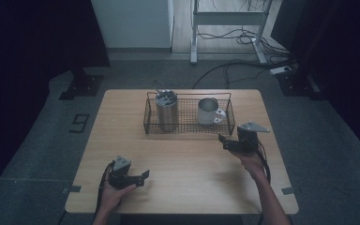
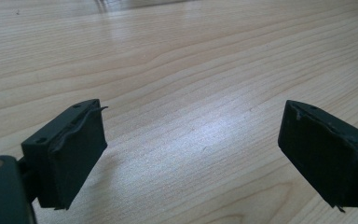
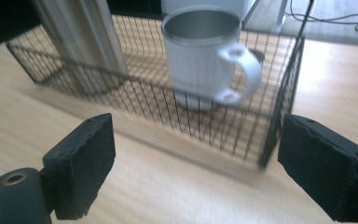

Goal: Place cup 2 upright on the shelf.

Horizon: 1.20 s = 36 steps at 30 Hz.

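A black wire basket (image 1: 187,127) (image 3: 279,116) stands at the back middle of the wooden table (image 1: 183,159). Inside it, a tall steel tumbler (image 1: 165,110) (image 3: 81,42) stands at the left and a white mug (image 1: 208,111) (image 3: 200,56) with a handle at the right. My right gripper (image 1: 222,139) (image 3: 196,172) hovers just in front of the basket's right corner, jaws wide apart and empty, pointing towards the mug. My left gripper (image 1: 145,176) (image 2: 191,154) rests low near the table's front left, jaws apart over bare wood with nothing between them.
Beyond the table lie a grey floor, cables (image 1: 234,65) and a metal frame's legs (image 1: 194,33). Dark stands (image 1: 82,82) flank the back corners. Bare wood stretches between the two grippers (image 1: 187,168).
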Each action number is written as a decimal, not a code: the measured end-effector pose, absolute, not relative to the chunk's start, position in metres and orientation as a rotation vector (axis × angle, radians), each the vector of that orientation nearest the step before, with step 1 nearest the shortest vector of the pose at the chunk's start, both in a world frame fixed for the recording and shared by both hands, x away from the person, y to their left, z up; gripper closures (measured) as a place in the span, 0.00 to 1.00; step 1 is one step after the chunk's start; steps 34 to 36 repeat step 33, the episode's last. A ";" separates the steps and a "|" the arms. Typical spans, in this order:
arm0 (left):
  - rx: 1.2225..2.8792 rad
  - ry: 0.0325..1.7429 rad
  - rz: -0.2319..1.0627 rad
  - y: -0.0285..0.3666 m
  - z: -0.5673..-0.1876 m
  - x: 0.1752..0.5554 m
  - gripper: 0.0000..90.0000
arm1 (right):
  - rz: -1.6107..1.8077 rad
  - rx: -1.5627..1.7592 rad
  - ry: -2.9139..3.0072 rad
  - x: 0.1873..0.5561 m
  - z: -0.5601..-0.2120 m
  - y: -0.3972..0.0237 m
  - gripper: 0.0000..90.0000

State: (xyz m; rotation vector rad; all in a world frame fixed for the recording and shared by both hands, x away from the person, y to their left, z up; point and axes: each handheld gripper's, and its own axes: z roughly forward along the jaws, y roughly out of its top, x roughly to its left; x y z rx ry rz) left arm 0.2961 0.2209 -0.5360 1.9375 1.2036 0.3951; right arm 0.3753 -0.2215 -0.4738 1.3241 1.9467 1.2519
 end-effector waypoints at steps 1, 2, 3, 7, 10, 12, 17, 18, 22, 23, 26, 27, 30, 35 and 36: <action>1.939 1.203 0.396 0.221 -0.536 0.296 0.08 | 1.254 1.328 1.949 0.371 -0.477 -0.223 0.13; 1.941 1.204 0.396 0.221 -0.536 0.296 0.08 | 1.255 1.333 1.949 0.367 -0.479 -0.225 0.13; 1.942 1.203 0.396 0.221 -0.537 0.296 0.08 | 1.254 1.337 1.951 0.363 -0.481 -0.227 0.13; 1.942 1.201 0.395 0.221 -0.537 0.296 0.08 | 1.238 1.338 1.963 0.349 -0.492 -0.231 0.13; 1.942 1.201 0.396 0.221 -0.537 0.296 0.08 | 1.218 1.346 1.981 0.339 -0.501 -0.234 0.13; 1.944 1.202 0.393 0.221 -0.537 0.296 0.08 | 1.214 1.361 1.985 0.333 -0.508 -0.236 0.13; 1.961 1.198 0.395 0.219 -0.539 0.296 0.08 | 1.201 1.392 1.994 0.324 -0.521 -0.239 0.14; 1.962 1.198 0.395 0.219 -0.539 0.296 0.08 | 1.201 1.394 1.996 0.323 -0.523 -0.238 0.14; 1.962 1.198 0.397 0.219 -0.539 0.296 0.08 | 1.180 1.381 1.993 0.319 -0.530 -0.235 0.14; 1.961 1.198 0.397 0.219 -0.539 0.296 0.08 | 1.166 1.370 1.993 0.319 -0.531 -0.234 0.14; 1.958 1.196 0.399 0.220 -0.539 0.296 0.08 | 1.164 1.359 1.989 0.318 -0.530 -0.233 0.14; 1.958 1.196 0.399 0.220 -0.538 0.296 0.08 | 1.168 1.359 1.989 0.318 -0.530 -0.232 0.14; 1.959 1.196 0.399 0.221 -0.539 0.296 0.08 | 1.170 1.356 1.989 0.317 -0.530 -0.233 0.14; 1.960 1.198 0.400 0.221 -0.539 0.297 0.08 | 1.153 1.371 1.995 0.317 -0.533 -0.234 0.14; 1.960 1.198 0.400 0.221 -0.539 0.297 0.08 | 1.153 1.371 1.995 0.317 -0.533 -0.234 0.14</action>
